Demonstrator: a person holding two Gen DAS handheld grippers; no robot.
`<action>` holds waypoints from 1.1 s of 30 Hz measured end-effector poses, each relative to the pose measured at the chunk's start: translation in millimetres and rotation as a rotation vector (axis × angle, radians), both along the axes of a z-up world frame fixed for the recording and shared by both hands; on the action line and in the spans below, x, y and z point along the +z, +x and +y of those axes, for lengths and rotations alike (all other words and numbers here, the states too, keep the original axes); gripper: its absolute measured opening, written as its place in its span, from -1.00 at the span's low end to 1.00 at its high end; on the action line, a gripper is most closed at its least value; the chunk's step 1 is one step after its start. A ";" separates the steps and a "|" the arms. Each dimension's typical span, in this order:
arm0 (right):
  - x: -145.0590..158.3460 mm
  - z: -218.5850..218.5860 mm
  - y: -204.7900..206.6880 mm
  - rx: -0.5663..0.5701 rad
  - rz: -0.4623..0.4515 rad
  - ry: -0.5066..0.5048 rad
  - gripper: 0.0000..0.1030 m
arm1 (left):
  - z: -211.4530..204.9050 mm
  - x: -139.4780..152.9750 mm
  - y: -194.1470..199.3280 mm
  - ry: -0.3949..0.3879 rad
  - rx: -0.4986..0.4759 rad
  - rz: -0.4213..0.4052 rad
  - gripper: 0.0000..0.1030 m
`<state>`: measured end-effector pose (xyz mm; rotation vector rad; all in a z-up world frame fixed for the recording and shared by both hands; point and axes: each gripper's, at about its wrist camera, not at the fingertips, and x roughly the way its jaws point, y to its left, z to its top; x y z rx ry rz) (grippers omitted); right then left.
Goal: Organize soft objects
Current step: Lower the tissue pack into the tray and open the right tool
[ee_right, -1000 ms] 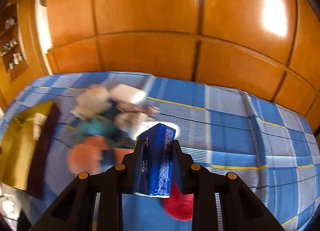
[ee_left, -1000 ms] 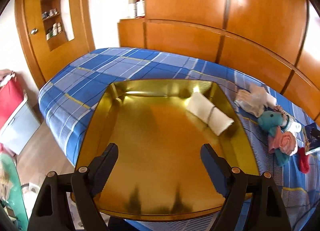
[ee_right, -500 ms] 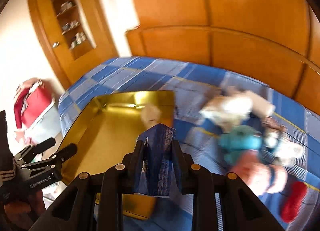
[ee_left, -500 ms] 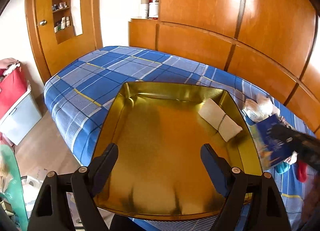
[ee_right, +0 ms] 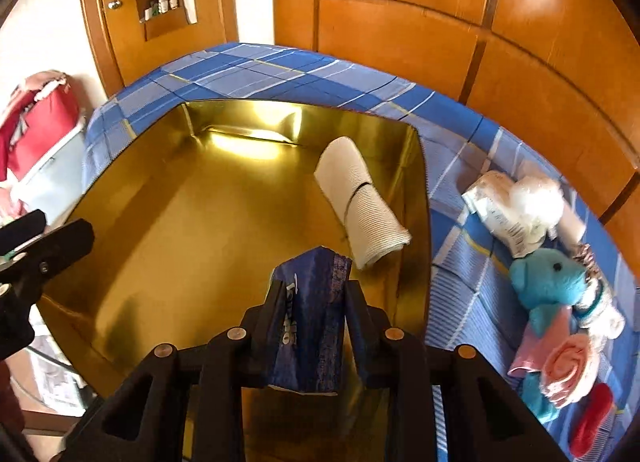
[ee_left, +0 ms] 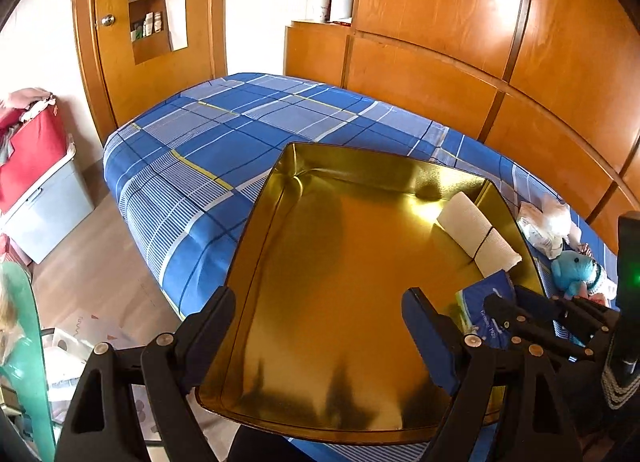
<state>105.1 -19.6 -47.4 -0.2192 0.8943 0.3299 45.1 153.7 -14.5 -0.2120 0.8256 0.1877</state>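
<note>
Right gripper (ee_right: 310, 302): clamps blue plastic tissue packet (ee_right: 310, 318) above shiny gold metal tray (ee_right: 168, 229). Advice: lower beside rolled white cloth (ee_right: 360, 205), then release. Left gripper (ee_left: 320, 326): spread wide, holding nothing.

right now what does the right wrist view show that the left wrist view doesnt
Only the right wrist view shows the pink rolled cloth and the red item beside the blue plush toy, and the blue tissue pack squeezed in the right claw.

Only the left wrist view shows the open left claw over the tray, and the bottles on the wooden cabinet.

Both show the gold tray on the plaid bed, the white rolled cloth inside it, the toy and the pack.
</note>
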 end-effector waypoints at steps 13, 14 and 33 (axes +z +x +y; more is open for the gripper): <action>20.4 -11.3 -11.2 -0.096 -0.106 0.006 -0.18 | -1.9 0.0 -2.2 0.008 -0.003 0.001 0.66; 23.6 -11.4 -13.3 -0.102 -0.121 0.005 -0.18 | -2.0 0.5 -2.6 0.010 -0.003 0.000 0.67; 76.2 -15.9 -47.1 -0.129 -0.274 0.076 -0.18 | -12.8 12.8 -11.0 0.049 -0.025 -0.034 0.69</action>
